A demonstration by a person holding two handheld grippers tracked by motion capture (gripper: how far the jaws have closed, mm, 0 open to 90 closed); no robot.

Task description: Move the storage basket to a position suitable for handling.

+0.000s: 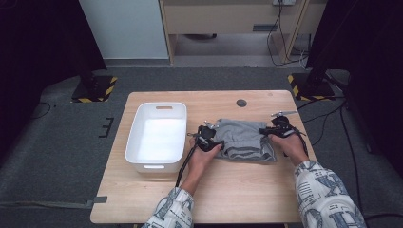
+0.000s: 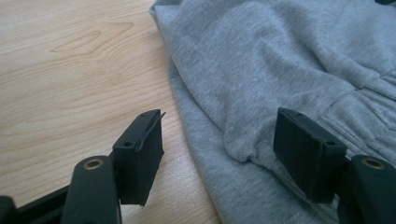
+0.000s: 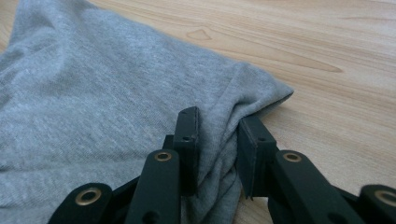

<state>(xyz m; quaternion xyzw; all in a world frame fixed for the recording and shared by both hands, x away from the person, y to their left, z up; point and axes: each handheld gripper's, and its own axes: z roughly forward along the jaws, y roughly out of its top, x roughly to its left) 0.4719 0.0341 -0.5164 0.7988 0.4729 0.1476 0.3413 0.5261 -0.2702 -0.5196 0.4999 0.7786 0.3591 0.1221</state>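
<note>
A folded grey garment [image 1: 242, 137] lies on the wooden table [image 1: 237, 190], right of centre. My left gripper [image 1: 211, 138] sits at the garment's left edge. In the left gripper view its jaws [image 2: 219, 126] stand open around a raised fold of the grey cloth [image 2: 261, 70]. The right-hand pad [image 2: 303, 149] is against the fold and the other pad [image 2: 144, 154] hangs over bare wood, clear of the cloth. My right gripper [image 1: 274, 130] is at the garment's right edge. In the right gripper view it [image 3: 217, 123] is shut on a bunched corner of the cloth [image 3: 116, 93].
A white plastic bin [image 1: 135, 137] stands on the left part of the table, close beside my left hand. Bare wood runs along the near edge. A small dark disc [image 1: 241, 102] sits near the table's far edge. Stands and cables occupy the floor beyond.
</note>
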